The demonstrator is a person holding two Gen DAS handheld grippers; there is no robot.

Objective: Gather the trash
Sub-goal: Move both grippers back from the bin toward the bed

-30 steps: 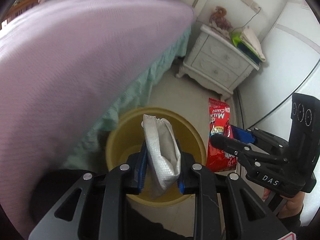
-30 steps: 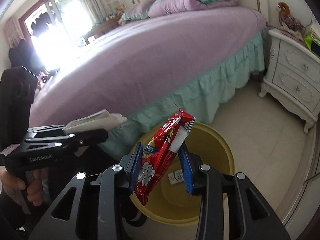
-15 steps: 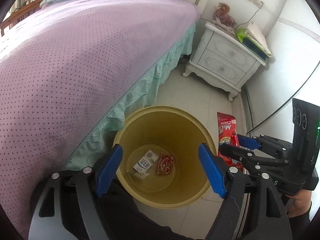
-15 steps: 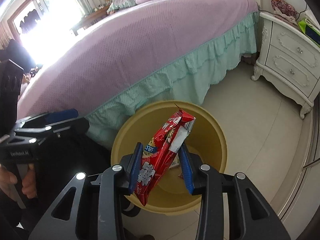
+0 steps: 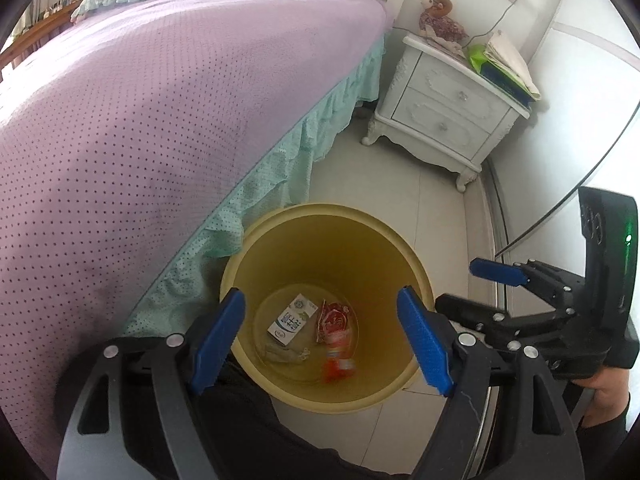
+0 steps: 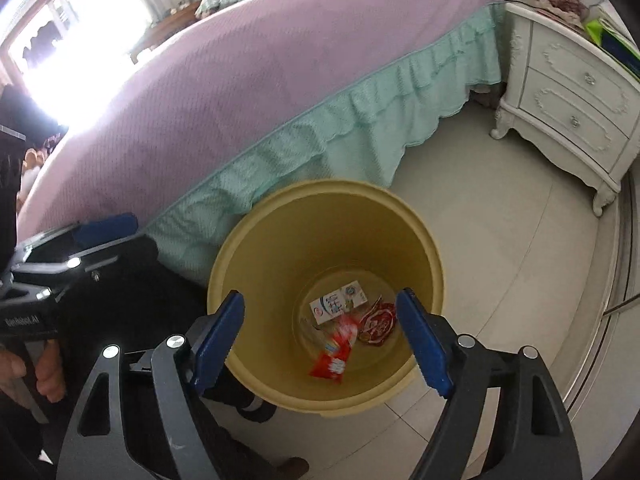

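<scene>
A yellow trash bin stands on the floor beside the bed. Inside lie a white carton, a grey-white mask, a small red wrapper and a red candy bag, blurred. My left gripper is open and empty above the bin. My right gripper is open and empty above the bin too; it also shows at the right of the left wrist view.
A bed with a purple cover and green skirt lies left of the bin. A white nightstand with a plush toy and books stands at the back right. A white wall runs along the right.
My left gripper opened and dropped the mask into the bin. Then my right gripper opened and the red candy bag fell into the bin.
</scene>
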